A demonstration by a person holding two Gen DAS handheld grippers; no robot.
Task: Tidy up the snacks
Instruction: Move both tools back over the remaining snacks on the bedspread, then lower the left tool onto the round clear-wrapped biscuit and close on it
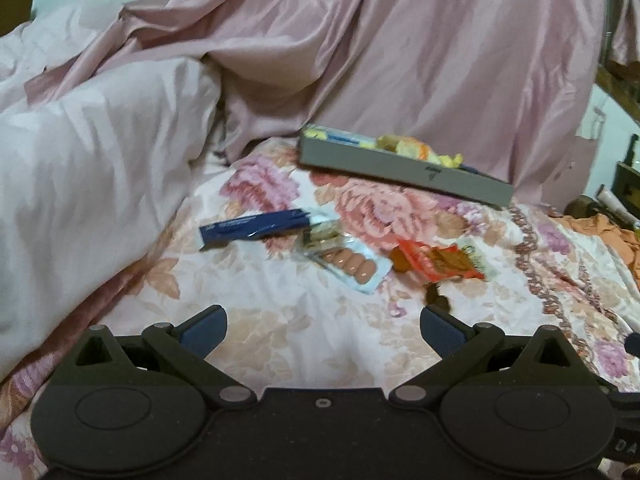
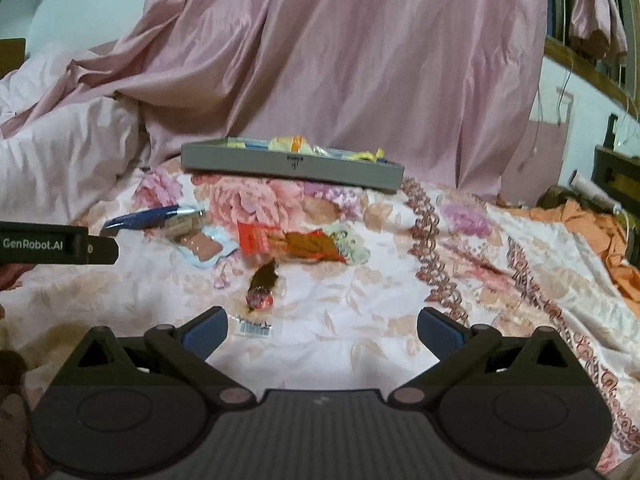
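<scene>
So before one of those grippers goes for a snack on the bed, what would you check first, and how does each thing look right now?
1. Left gripper open and empty: ok.
2. Right gripper open and empty: ok.
3. Grey tray has room: cannot tell; yellow packets already lie in it and the rest of the inside is hidden.
4. Loose snacks within view: ok; blue packet, sausage packet and orange packet lie on the floral bedspread.
5. Snacks apart enough for a clean pick: not ok; they overlap.
6. Small dark wrapper near the right gripper, free to grab: ok.
</scene>
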